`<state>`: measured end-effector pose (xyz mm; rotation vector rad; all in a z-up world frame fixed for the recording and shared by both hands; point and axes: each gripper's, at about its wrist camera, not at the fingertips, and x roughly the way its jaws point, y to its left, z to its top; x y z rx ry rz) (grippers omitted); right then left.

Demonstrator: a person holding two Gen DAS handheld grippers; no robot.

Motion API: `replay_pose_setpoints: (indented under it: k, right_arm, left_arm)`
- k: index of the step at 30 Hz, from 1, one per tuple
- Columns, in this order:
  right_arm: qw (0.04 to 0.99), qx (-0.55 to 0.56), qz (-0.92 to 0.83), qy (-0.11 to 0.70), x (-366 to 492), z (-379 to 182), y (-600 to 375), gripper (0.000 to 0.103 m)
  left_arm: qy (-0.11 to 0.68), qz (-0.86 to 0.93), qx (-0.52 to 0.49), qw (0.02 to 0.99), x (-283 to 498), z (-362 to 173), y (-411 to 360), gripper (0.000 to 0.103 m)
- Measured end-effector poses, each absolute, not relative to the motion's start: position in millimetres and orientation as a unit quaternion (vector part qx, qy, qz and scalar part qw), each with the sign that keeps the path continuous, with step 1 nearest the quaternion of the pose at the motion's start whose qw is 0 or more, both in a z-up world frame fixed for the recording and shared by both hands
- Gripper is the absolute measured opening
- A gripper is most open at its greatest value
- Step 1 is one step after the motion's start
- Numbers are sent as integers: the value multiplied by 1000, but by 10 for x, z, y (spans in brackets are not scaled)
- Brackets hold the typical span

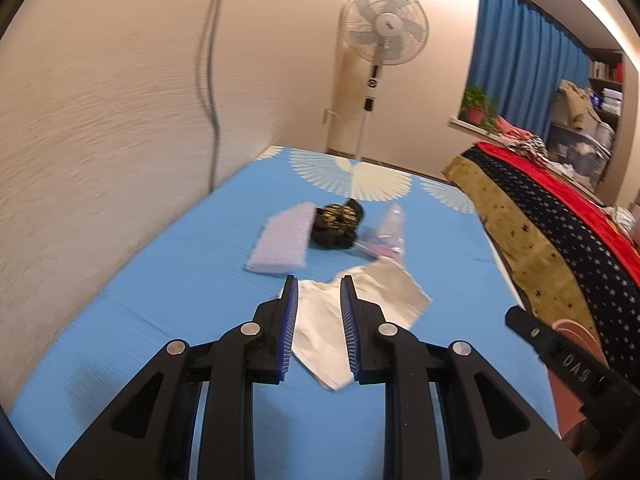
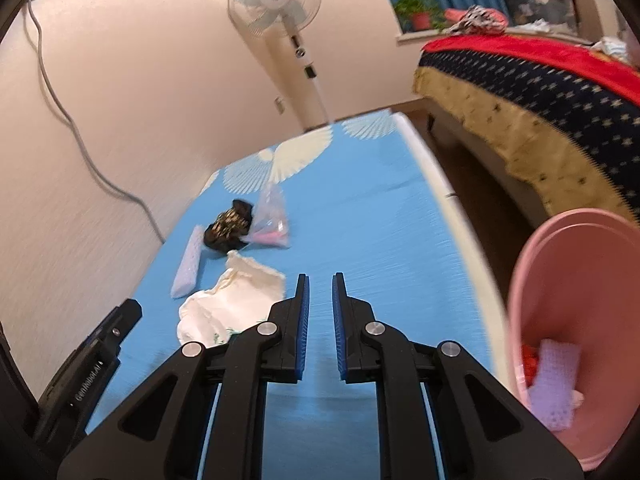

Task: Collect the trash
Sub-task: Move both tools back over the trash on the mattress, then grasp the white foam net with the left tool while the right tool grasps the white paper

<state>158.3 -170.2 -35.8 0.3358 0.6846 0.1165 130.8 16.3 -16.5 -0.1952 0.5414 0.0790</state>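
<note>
Blue sheet [image 1: 168, 320] with white fan prints covers the bed beside a cream wall; standing fan [image 1: 383, 26] behind. Left wrist view: left gripper [image 1: 319, 286] partly open, holding nothing. White crumpled paper [image 1: 320, 332] lies on the sheet, seen between the two fingers. Beyond the tips: lilac pad [image 1: 282, 242], black patterned wad [image 1: 336, 226], clear plastic bag [image 1: 386, 232].

Right wrist view: right gripper [image 2: 320, 284] narrowly open, empty, bare sheet between its fingers. Paper sits left of the fingers. Pink bin [image 2: 576, 320] at right, off the bed edge, holds a lilac piece [image 2: 554, 376].
</note>
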Motion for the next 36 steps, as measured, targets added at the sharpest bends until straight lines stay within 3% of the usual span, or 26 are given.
replay_pose_setpoints:
  k: [4, 9, 14, 16, 18, 21, 24, 36]
  right_arm:
    - [918, 166, 76, 353, 1806, -469, -1577, 17]
    - [904, 167, 97, 381, 2088, -602, -1431, 30]
    - [894, 170, 105, 402, 2276, -691, -1379, 30]
    - [891, 166, 112, 408, 2316, -728, -1359, 26]
    - [887, 161, 118, 415, 2336, -770, -1340, 11]
    - [892, 167, 125, 401, 2301, -737, -1382, 5]
    - [901, 152, 123, 388, 2273, -680, -1441, 3]
    - [908, 150, 92, 380, 2096, -629, -1825, 3]
  left_arm:
    - [273, 57, -101, 955, 1414, -210, 261, 22]
    - [278, 73, -105, 952, 1552, -256, 360, 22]
    - [280, 82, -109, 950, 1715, -278, 434, 22]
    - [284, 78, -114, 949, 1799, -297, 446, 22]
    - [287, 75, -114, 948, 1884, -322, 451, 22]
    - [297, 68, -123, 944, 2008, -396, 463, 25]
    - [310, 65, -128, 940, 2123, -457, 461, 37]
    - [355, 66, -126, 924, 2545, -552, 450, 59]
